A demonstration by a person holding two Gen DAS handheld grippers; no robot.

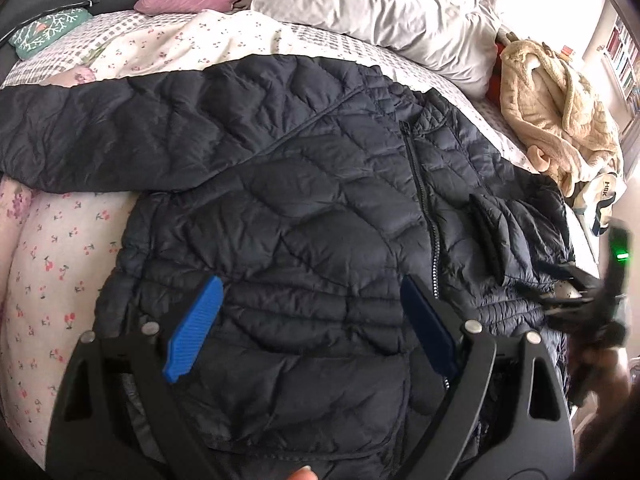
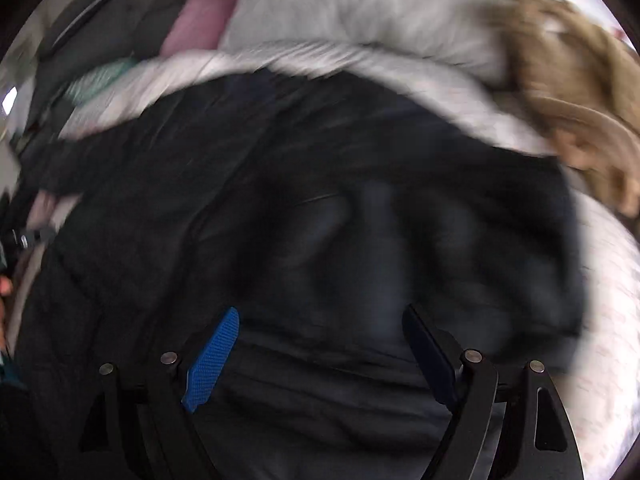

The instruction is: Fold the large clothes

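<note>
The dark quilted jacket (image 1: 304,200) lies front-up across the floral bedspread (image 1: 52,264), zip showing, one sleeve (image 1: 120,128) stretched far left, the right side bunched; the left gripper (image 1: 312,320) hovers over the near hem with jaws spread wide, holding nothing; the right gripper (image 2: 320,352) is likewise parted and empty, its view smeared by blur. A tidy fold likely means pinching the sleeve cuff and laying it flat across the chest before halving; no containers are visible.
</note>
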